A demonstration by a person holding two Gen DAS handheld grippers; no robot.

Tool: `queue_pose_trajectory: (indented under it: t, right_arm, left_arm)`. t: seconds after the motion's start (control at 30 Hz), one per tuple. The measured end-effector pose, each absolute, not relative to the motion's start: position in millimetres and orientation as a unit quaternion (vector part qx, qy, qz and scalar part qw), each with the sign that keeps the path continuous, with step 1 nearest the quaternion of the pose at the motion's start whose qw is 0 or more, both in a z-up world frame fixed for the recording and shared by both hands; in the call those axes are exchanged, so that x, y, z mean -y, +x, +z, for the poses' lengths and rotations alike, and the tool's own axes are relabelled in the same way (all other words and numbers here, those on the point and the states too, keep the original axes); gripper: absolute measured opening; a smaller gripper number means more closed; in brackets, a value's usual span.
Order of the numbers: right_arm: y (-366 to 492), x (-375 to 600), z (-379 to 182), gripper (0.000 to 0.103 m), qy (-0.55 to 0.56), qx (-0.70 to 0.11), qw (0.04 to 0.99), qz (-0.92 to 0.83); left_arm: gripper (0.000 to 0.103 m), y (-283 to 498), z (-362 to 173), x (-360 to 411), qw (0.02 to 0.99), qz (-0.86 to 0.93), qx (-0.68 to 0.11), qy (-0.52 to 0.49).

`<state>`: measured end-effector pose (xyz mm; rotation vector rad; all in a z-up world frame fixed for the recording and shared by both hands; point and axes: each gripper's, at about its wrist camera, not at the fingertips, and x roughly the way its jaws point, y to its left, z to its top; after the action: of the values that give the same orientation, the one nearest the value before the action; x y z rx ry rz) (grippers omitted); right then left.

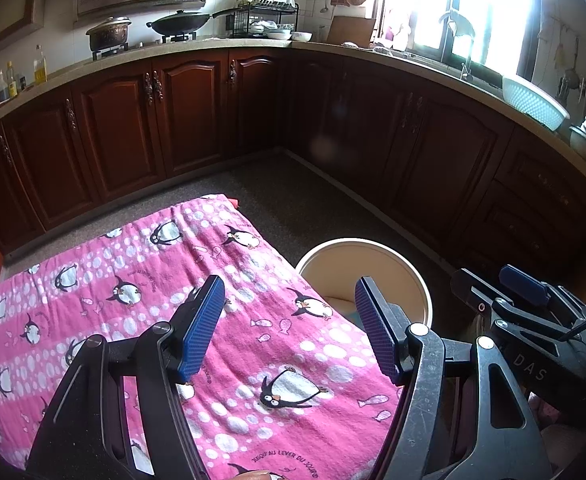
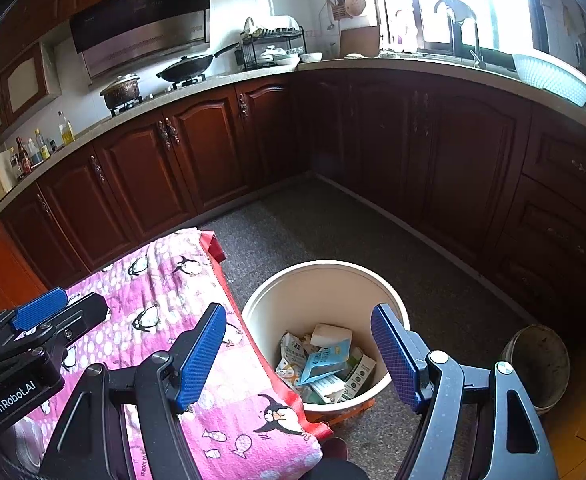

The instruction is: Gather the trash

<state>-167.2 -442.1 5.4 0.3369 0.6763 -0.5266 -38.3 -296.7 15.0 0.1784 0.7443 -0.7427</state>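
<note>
A cream bucket [image 2: 325,276] stands on the floor beside a low table draped in a pink penguin cloth [image 2: 165,280]. Inside it lie several packets and cartons [image 2: 327,364]. My right gripper [image 2: 297,316] hangs open over the table's edge and the bucket's mouth, with nothing between its blue pads. My left gripper [image 1: 289,292] is open above the cloth [image 1: 133,280], also holding nothing. The bucket [image 1: 365,268] shows just past its right finger. Each gripper appears in the other's view: the right one [image 1: 493,286] and the left one [image 2: 67,308]. I see no loose trash on the cloth.
Dark wood cabinets [image 2: 197,148] run in an L around the grey speckled floor [image 2: 333,224]. A dirty dark pot [image 2: 537,360] sits on the floor right of the bucket. The counter holds a wok [image 2: 189,66], a pot, bottles and a white basket [image 2: 549,76].
</note>
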Motion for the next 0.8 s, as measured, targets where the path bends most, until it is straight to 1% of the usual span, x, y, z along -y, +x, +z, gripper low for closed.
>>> queue_pose_trajectory:
  t: [0.8]
  right_arm:
    - [-165.0, 447.1, 3.8, 0.074, 0.158, -0.324, 0.897, -0.258]
  left_arm:
    - [0.067, -37.0, 6.3, 298.0, 0.86, -0.353, -0.357, 0.086]
